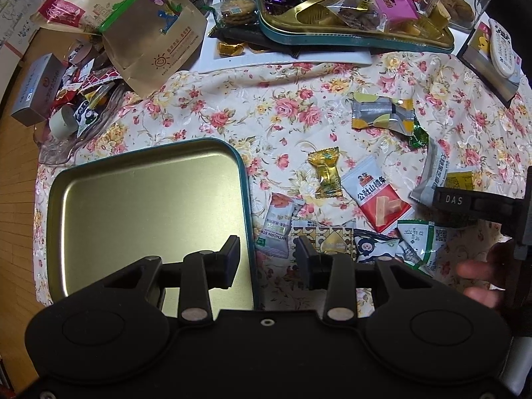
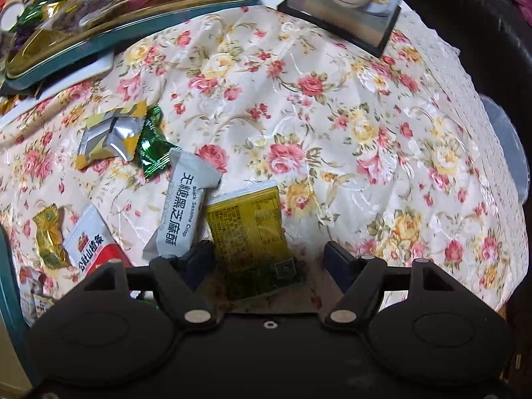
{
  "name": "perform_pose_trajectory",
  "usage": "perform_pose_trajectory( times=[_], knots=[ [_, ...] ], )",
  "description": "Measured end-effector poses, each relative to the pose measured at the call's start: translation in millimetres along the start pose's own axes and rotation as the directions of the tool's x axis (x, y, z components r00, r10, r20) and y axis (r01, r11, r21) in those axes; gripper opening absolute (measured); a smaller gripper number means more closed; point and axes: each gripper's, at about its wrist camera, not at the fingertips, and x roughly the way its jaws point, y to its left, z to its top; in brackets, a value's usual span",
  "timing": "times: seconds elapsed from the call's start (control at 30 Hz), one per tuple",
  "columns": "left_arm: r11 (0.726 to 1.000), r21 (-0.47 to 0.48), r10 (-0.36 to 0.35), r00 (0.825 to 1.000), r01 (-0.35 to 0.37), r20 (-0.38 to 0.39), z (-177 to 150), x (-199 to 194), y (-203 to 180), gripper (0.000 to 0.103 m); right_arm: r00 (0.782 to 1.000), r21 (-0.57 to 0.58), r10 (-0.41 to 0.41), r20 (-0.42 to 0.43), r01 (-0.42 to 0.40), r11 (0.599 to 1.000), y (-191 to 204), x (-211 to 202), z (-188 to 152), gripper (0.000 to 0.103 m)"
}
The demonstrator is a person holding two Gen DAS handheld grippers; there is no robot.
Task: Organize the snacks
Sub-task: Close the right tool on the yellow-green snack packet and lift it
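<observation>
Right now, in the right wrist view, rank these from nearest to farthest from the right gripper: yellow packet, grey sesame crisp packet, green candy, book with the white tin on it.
1. Yellow packet: between the open jaws of the right gripper.
2. Grey sesame crisp packet: just left of it.
3. Green candy: farther up-left.
4. Book: far edge, upper right.

Both cameras sit just behind their fingers and look steeply down, close over the desk (image 1: 299,93) with its flowered cloth. The left view faces an empty tin tray (image 1: 146,209) and scattered packets to its right. The right view lies further right, over a yellow packet (image 2: 252,232). Both show the grey sesame-crisp packet (image 2: 186,212), the gold candy (image 1: 327,173) and the red-and-white packet (image 1: 375,199)
</observation>
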Motion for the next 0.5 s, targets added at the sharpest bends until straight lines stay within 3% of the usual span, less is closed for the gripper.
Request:
perform_pose_trajectory(
  times=[0.13, 0.23, 0.5],
  knots=[
    [1.000, -0.002, 0.001, 1.000, -0.001, -0.002, -0.5, 0.3, -0.2, 0.047, 1.000, 0.015, 0.023, 0.002, -0.023, 1.000, -4.3, 0.6, -1.8, 0.077],
    [1.000, 0.000, 0.004, 1.000, -0.004, -0.006, -1.2, 1.2, -0.8, 0.047, 1.000, 0.036, 0.022, -0.012, -0.022, 0.999, -8.9, 3.4, -0.6, 0.086],
    [1.000, 0.003, 0.013, 1.000, -0.013, -0.012, -1.8, 3.6, -2.3, 0.047, 0.998, 0.075, 0.032, -0.049, -0.028, 0.997, -14.4, 9.5, 4.1, 0.091]
  ],
)
